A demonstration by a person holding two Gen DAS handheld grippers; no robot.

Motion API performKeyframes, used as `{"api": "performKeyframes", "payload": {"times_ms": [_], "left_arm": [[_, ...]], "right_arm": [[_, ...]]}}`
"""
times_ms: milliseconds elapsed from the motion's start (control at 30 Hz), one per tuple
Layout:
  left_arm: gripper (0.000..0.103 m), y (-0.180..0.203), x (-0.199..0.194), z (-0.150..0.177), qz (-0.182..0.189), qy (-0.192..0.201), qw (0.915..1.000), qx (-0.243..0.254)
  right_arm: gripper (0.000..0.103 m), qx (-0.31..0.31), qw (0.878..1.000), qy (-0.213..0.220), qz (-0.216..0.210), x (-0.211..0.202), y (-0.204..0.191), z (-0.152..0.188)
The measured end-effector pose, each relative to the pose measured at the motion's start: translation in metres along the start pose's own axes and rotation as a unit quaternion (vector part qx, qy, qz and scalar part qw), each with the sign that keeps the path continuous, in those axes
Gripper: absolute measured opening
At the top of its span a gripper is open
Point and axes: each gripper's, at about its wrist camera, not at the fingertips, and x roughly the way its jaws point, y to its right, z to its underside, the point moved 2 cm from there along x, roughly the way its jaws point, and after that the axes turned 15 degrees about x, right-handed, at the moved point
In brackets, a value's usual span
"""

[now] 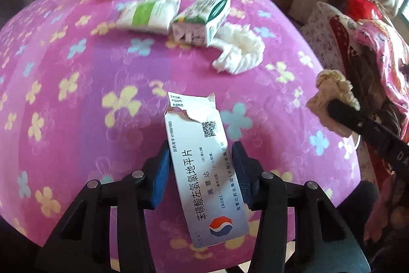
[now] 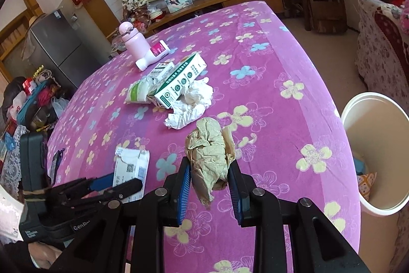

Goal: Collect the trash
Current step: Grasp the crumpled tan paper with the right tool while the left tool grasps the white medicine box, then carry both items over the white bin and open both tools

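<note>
My left gripper (image 1: 202, 152) is shut on a white medicine box (image 1: 202, 170) with a torn top; its blue pads press the box's two long sides just above the purple flowered tablecloth (image 1: 76, 94). The right wrist view shows the same gripper (image 2: 120, 183) and box (image 2: 130, 163) at the lower left. My right gripper (image 2: 208, 168) is shut on a crumpled beige paper wad (image 2: 209, 152), which appears in the left wrist view too (image 1: 332, 88). Further back lie a crumpled white tissue (image 2: 189, 104) and a green-and-white carton (image 2: 179, 81).
A white bin (image 2: 370, 106) stands off the table's right edge with some scraps inside. At the back of the table are a tissue pack (image 2: 138, 91), a pink bottle (image 2: 133, 40) and a fallen white-and-pink bottle (image 2: 153, 55). Chairs and a sofa stand beyond.
</note>
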Motion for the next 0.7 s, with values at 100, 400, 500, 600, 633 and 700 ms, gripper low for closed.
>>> {"api": "performKeyframes", "payload": {"times_ms": [100, 400, 500, 600, 633, 700], "left_arm": [[0.045, 0.009, -0.01, -0.011, 0.004, 0.017, 0.9997, 0.016], [0.045, 0.059, -0.011, -0.054, 0.033, 0.043, 0.996, 0.071], [0.045, 0.087, -0.005, -0.072, 0.054, 0.049, 0.993, 0.093], [0.045, 0.119, 0.002, -0.094, 0.079, 0.055, 0.9891, 0.112], [0.045, 0.128, 0.004, -0.099, 0.087, 0.057, 0.9878, 0.116], [0.045, 0.149, 0.012, -0.112, 0.106, 0.058, 0.985, 0.123]], "right_arm": [[0.027, -0.001, 1.0, 0.009, 0.001, -0.007, 0.0, -0.002], [0.027, 0.024, 0.998, 0.037, 0.035, -0.036, 0.042, -0.018], [0.027, 0.041, 0.996, 0.049, 0.062, -0.048, 0.07, -0.025], [0.027, 0.07, 0.992, 0.058, 0.092, -0.062, 0.11, -0.032], [0.027, 0.078, 0.99, 0.06, 0.101, -0.065, 0.121, -0.034], [0.027, 0.1, 0.985, 0.06, 0.124, -0.068, 0.15, -0.039]]}}
